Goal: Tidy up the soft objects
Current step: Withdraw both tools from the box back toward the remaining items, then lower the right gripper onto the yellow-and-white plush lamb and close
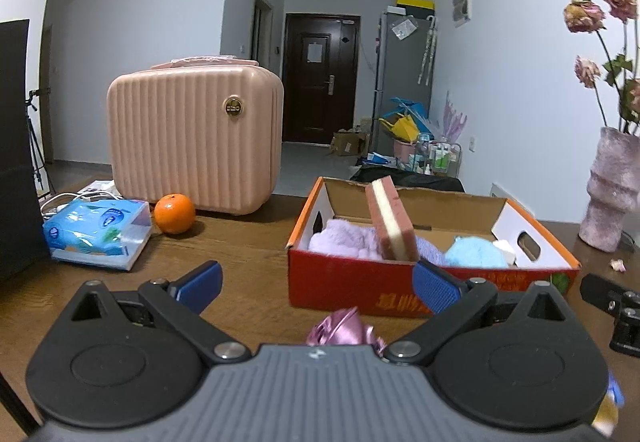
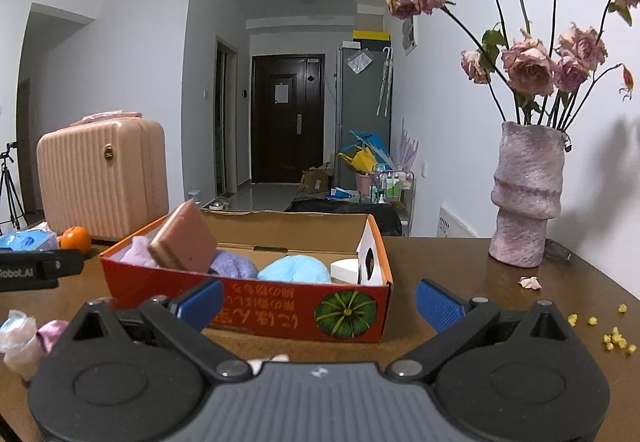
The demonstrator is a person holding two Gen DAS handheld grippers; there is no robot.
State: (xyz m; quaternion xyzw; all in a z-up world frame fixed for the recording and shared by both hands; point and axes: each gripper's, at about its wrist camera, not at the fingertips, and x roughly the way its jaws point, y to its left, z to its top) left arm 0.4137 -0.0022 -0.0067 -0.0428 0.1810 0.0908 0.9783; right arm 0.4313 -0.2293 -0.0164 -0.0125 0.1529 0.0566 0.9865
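Note:
An orange cardboard box (image 1: 352, 282) (image 2: 248, 306) stands on the wooden table. In it lie a lilac towel (image 1: 344, 240) (image 2: 138, 256), a pink-and-cream sponge (image 1: 390, 220) (image 2: 186, 238) propped upright, a purple cloth (image 2: 234, 266), a blue plush ball (image 1: 474, 252) (image 2: 296, 268) and a white block (image 2: 346, 270). A shiny pink cloth (image 1: 344, 330) (image 2: 52, 330) lies on the table before the box, just under my left gripper (image 1: 316, 286). That gripper is open and holds nothing. My right gripper (image 2: 320, 300) is open too, facing the box front.
A pink ribbed case (image 1: 196, 138) (image 2: 102, 182), an orange (image 1: 175, 213) (image 2: 75, 238) and a blue tissue pack (image 1: 98, 232) sit at the left. A purple vase of dried roses (image 2: 526, 198) (image 1: 612, 190) stands at the right, with yellow crumbs (image 2: 612, 338) nearby.

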